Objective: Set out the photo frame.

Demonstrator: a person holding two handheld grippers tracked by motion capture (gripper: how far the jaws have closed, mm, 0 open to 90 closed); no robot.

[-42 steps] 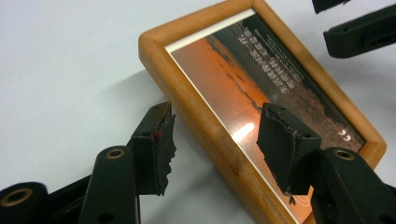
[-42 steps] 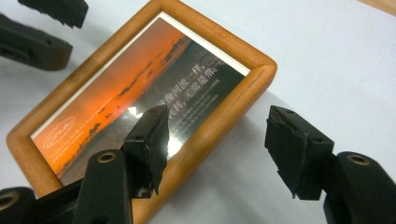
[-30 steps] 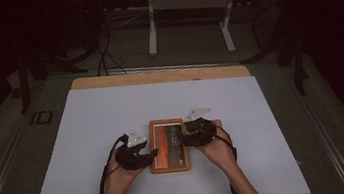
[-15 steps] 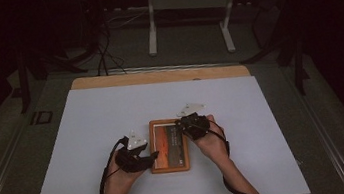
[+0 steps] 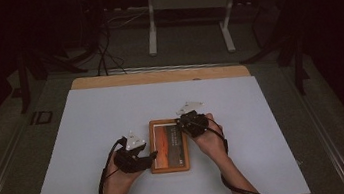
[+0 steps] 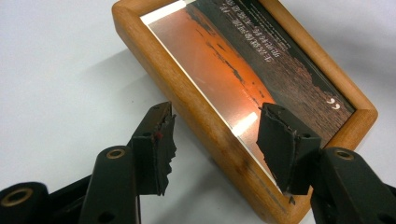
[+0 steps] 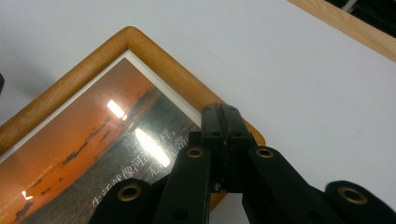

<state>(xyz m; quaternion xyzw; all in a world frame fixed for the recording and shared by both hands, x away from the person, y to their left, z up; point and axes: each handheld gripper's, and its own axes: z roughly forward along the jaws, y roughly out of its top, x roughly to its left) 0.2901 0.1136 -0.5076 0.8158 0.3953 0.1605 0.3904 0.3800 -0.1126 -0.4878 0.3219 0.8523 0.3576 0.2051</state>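
Note:
A wooden picture frame holding an orange sunset print lies flat on the white table top. My left gripper is at the frame's near left edge. In the left gripper view this gripper is open. One jaw stands over the table beside the frame, the other over its glass, and the wooden edge runs between them. My right gripper is at the far right corner. In the right gripper view its jaws are pressed together, shut and empty, with their tips over the frame's wooden edge.
The white table top extends widely to all sides of the frame. A wooden strip borders its far edge. Beyond it stand a desk's metal legs and cables on the dark floor.
My right hand has shifted a little to the left and away from me, onto the frame's far right corner. The left hand and the frame have stayed put.

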